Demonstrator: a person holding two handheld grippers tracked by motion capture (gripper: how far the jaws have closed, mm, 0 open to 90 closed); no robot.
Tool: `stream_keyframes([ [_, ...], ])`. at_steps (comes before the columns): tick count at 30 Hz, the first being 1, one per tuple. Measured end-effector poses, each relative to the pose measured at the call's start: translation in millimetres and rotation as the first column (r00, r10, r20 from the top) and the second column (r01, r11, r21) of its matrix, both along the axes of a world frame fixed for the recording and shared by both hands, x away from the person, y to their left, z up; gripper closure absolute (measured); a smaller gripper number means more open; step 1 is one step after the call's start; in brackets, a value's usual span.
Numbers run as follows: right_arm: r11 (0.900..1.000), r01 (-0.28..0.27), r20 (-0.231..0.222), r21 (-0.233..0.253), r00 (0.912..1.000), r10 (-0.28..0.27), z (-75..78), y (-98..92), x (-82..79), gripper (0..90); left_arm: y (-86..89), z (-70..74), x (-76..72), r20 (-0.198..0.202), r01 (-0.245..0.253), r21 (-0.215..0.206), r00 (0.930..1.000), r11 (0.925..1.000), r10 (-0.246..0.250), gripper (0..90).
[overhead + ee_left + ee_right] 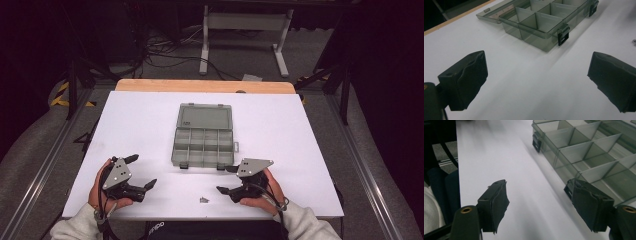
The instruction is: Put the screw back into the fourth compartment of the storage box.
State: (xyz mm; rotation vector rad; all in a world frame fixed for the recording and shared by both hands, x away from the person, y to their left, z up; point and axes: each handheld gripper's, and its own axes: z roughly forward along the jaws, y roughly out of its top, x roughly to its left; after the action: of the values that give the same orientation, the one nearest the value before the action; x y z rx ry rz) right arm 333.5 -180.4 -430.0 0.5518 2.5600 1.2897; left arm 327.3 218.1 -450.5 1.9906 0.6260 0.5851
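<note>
— Holding anything, those two tongs?
— No. The left gripper (141, 171) has its jaws spread wide, and so does the right gripper (225, 179). Both sit low near the front edge of the white table (130, 125).
— What lies between them?
— A tiny screw (203, 199), well apart from both.
— And farther out?
— A clear grey box (204, 146) with its lid open flat. Nothing blocks the way to it.
</note>
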Motion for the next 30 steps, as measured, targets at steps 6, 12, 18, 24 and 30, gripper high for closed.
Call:
stream_keyframes([
  [6,1.0,-0.031,-0.04,-0.003,0.9987,0.031,-7.7,7.2,0.7,29.8,-1.6,1.3,1.0,-0.006,0.001,-0.015,1.0,0.9999,-0.001,3.6],
  [12,0.997,-0.077,-0.073,-0.02,0.9945,0.075,-14.3,19.0,-2.6,33.5,-5.3,1.8,0.2,-0.012,0.018,-0.014,0.9998,0.9997,-0.018,3.9],
  [18,0.993,-0.116,-0.087,-0.032,0.9898,0.113,-19.6,34.9,-2.6,46.7,-3.5,2.1,0.2,-0.011,0.013,-0.024,0.9999,0.9996,-0.013,4.0],
  [24,0.991,-0.13,-0.104,-0.03,0.9865,0.126,-24.8,43.0,0.8,51.9,-4.3,2.2,0.2,-0.012,0.014,-0.022,0.9998,0.9996,-0.015,4.1],
  [30,0.99,-0.132,-0.102,-0.051,0.9867,0.126,-28.8,46.6,1.8,55.5,-4.3,2.1,0.0,-0.014,0.014,-0.021,0.9998,0.9997,-0.014,4.1],
])
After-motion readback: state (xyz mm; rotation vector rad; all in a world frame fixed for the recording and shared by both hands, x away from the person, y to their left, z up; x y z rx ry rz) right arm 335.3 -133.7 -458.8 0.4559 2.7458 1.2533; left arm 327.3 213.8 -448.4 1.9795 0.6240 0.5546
